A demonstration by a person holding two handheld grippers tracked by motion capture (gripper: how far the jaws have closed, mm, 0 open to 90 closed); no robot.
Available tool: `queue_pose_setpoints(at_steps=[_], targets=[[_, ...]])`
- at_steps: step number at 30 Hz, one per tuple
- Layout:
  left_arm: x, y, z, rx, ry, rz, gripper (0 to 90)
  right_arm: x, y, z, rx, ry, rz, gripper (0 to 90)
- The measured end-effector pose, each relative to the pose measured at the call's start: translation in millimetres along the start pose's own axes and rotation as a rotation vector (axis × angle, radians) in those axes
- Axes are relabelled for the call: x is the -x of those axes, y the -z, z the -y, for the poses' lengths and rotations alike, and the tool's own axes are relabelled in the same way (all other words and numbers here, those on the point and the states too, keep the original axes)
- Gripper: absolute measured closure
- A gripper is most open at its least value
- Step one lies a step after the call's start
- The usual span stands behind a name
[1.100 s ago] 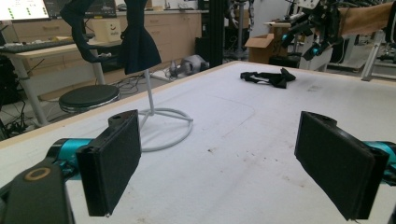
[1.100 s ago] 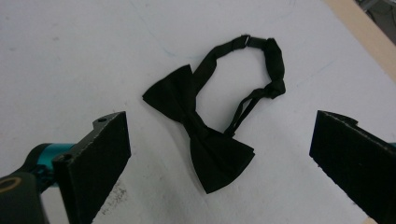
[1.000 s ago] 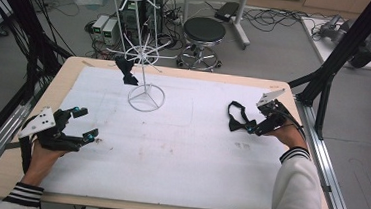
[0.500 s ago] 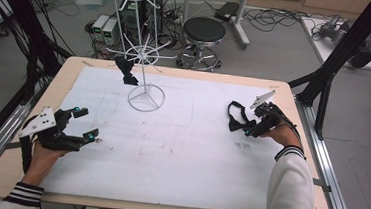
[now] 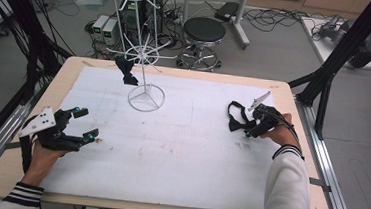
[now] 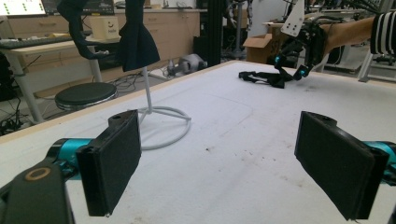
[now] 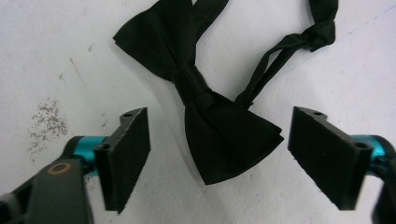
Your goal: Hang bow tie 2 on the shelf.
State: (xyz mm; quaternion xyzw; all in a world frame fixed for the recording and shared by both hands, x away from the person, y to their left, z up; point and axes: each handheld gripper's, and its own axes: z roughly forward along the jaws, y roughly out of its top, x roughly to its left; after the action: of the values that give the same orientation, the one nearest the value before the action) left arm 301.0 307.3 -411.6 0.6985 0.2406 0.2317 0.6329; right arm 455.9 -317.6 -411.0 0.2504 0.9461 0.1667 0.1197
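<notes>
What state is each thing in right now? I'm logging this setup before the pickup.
Bow tie on the table: lying flat, strap loose, not gripped.
Bow tie on the stand: hanging.
Wire stand: upright.
Right gripper: open, jaws just been closing, straddling one wing.
Left gripper: open, nothing between its jaws.

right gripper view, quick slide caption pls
Right tool poised over a black bow tie on the white table, jaws closing, not yet gripping.
</notes>
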Motion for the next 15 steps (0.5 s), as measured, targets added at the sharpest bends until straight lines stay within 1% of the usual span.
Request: queue_pose_setpoints(at_steps=[2, 3, 5, 6, 7, 12, 13, 14, 15], targets=[[0.0, 0.0, 0.0, -0.001, -0.001, 0.0, 15.1, -0.4, -0.8, -0.1, -0.006, -0.005, -0.005, 25.2], [0.1, 0.0, 0.0, -0.001, -0.001, 0.0, 15.1, -0.6, -0.8, -0.2, -0.01, 0.002, -0.002, 26.0], [-0.1, -0.2, 0.2, -0.003, 0.0, 0.002, 15.1, -0.3, -1.2, -0.9, -0.008, 0.011, -0.005, 31.1], [0.0, -0.4, 0.2, -0.003, 0.001, 0.001, 15.1, -0.5, -1.2, -1.2, -0.014, 0.013, 0.0, 33.1], [0.0, -0.4, 0.3, -0.002, 0.001, 0.001, 15.1, -0.6, -1.1, -1.2, -0.018, 0.012, -0.006, 35.2], [-0.3, -0.2, 0.3, -0.001, 0.001, -0.002, 15.1, -1.0, -1.6, -0.8, -0.041, 0.017, -0.015, 49.2], [-0.3, -0.2, 0.3, -0.003, 0.0, -0.002, 15.1, -1.1, -1.7, -1.1, -0.042, 0.022, -0.023, 53.5], [-0.2, -0.2, 0.2, -0.002, 0.0, -0.003, 15.2, -1.1, -1.4, -1.7, -0.042, 0.041, -0.031, 58.1], [-0.2, -0.2, 0.2, -0.001, 0.0, -0.003, 15.1, -2.4, -1.1, -2.5, -0.049, 0.047, -0.033, 62.9]])
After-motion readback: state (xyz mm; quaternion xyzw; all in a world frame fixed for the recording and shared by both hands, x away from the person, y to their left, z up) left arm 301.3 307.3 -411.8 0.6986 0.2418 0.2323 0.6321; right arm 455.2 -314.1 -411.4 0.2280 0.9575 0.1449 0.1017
